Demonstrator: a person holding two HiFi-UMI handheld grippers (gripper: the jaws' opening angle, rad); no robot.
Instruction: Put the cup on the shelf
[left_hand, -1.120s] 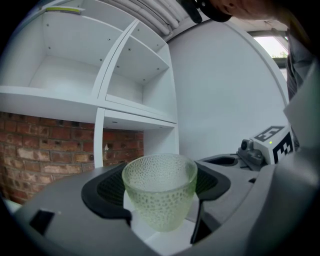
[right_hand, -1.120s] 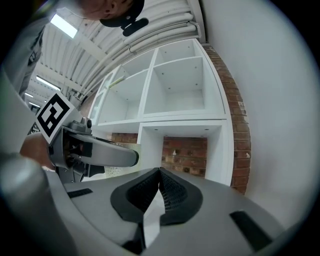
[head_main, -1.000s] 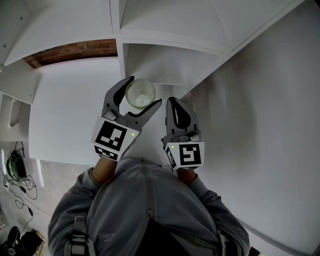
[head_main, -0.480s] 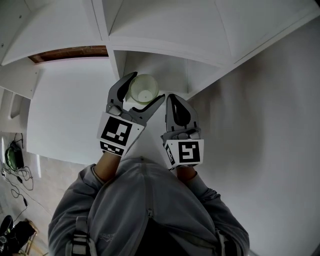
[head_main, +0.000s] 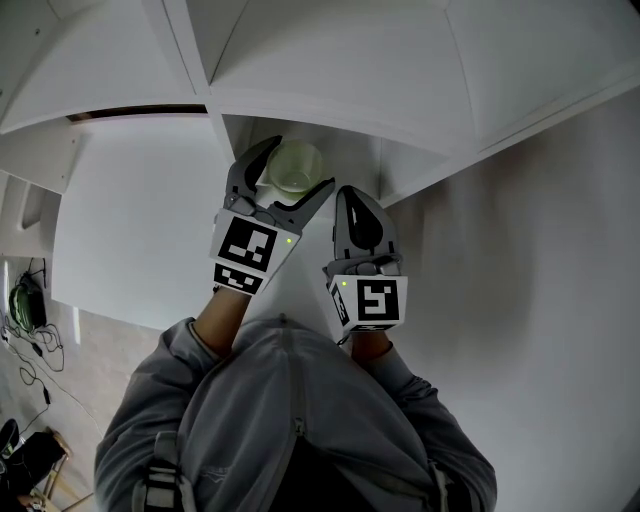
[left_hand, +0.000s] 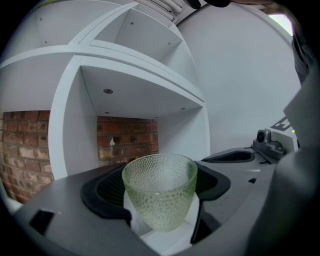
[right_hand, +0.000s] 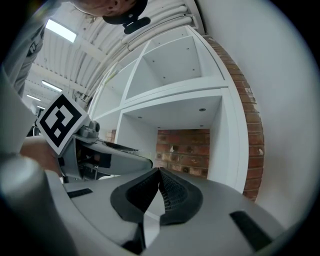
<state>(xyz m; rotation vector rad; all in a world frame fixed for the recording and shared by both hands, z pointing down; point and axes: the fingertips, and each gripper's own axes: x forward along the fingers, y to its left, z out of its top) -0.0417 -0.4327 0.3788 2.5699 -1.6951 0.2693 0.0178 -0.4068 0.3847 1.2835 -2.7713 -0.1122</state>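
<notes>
Left gripper view: pebbled green glass cup (left_hand: 159, 192) gripped upright by left tongs (head_main: 297, 170), held just before open shelf (left_hand: 67, 120) bay. Right tongs (right_hand: 159, 172) closed, empty, also before shelf. Cup to be held level, carried in clear of upper board, base seated on bay floor before grip is released.

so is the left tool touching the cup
Touching. The left gripper view shows the cup pressed between both jaws of the left tool, no gap either side.

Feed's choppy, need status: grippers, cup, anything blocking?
Left gripper shut on cup, upright, at the shelf bay. Right gripper shut, empty, alongside. Nothing seen in the way.
</notes>
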